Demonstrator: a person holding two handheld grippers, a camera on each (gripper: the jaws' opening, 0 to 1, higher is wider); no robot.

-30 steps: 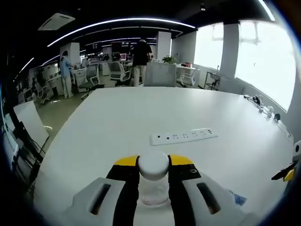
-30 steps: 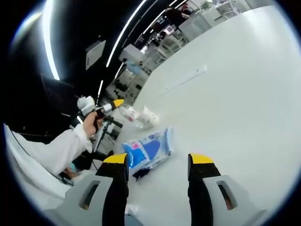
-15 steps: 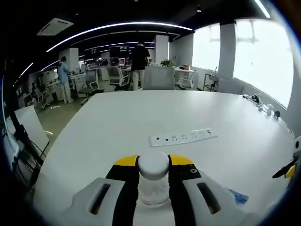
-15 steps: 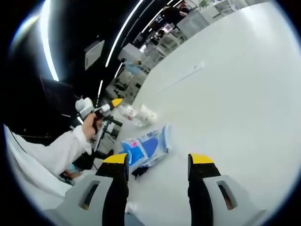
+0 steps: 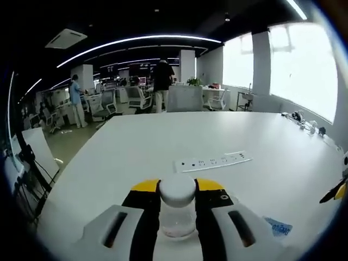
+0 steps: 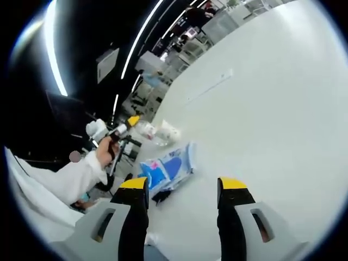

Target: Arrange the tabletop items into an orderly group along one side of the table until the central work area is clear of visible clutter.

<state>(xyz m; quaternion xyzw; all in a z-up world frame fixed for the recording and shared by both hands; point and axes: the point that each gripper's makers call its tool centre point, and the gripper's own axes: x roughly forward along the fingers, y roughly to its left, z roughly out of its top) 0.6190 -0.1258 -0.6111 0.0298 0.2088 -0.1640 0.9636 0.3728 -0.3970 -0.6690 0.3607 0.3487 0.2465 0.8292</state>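
Blue packet [image 6: 166, 171] farther out; left claw [image 5: 177, 188] around bottle [image 5: 177, 209].

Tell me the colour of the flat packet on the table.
Blue with pink, the packet, best in right gripper view.

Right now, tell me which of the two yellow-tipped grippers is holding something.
The left gripper: its jaws clamp a clear white-capped jar. The right gripper is open, empty, behind the blue packet.

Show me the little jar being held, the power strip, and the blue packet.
clear jar [image 5: 177, 190], left gripper view, on its white lid.
power strip [image 5: 213, 161], left gripper view, mid-body.
blue packet [image 6: 168, 169], right gripper view, its blue face.
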